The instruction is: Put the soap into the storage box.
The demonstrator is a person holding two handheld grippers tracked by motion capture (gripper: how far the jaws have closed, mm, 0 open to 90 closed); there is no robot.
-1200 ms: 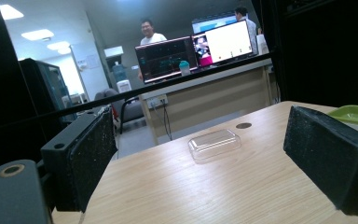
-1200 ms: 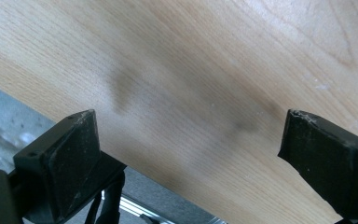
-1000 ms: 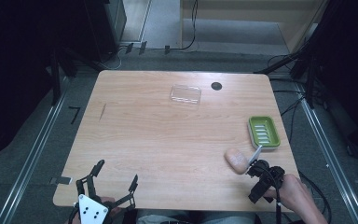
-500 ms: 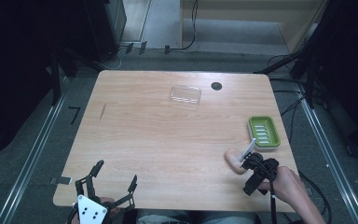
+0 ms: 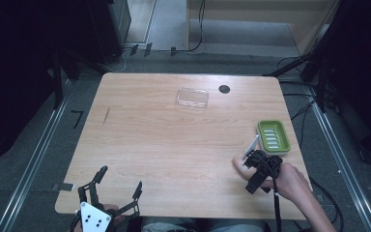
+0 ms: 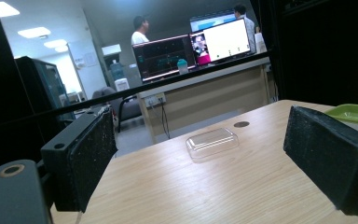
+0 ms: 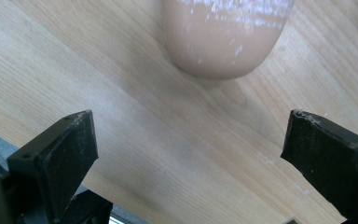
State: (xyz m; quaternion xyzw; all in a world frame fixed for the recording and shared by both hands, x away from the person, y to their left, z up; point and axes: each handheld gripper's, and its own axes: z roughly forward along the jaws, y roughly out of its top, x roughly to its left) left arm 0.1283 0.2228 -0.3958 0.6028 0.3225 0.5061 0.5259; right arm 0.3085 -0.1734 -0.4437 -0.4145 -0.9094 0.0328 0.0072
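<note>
High view first: the wooden table (image 5: 174, 145) carries few things. At its near right edge a hand (image 5: 294, 186) holds the right gripper (image 5: 251, 162), whose black body lies low over the wood with a cable trailing toward the near edge. Just left of that gripper, touching or almost touching its tip, lies a rounded peach-coloured bar (image 5: 237, 164) that looks like soap. Just beyond the gripper, near the right edge, sits a green tray (image 5: 273, 136) with a ribbed pale insert, and a thin pale strip leans between tray and gripper; what it is I cannot tell. Far from both, toward the far middle of the table, lies a clear plastic lid (image 5: 192, 98), with a small dark round hole (image 5: 224, 89) in the tabletop to its right. At the near left corner the left gripper (image 5: 118, 186) hangs over the table's edge, jaws spread wide with nothing between them. Left gripper view: the two black padded jaws stand far apart over bare wood, the clear plastic lid (image 6: 212, 142) lies ahead between them, and the green tray (image 6: 354, 113) shows at the far right. Right gripper view: the jaws are spread wide over the wood, gripping nothing, and the peach-coloured bar (image 7: 226, 37) lies on the table ahead of them, well apart from both pads.
</note>
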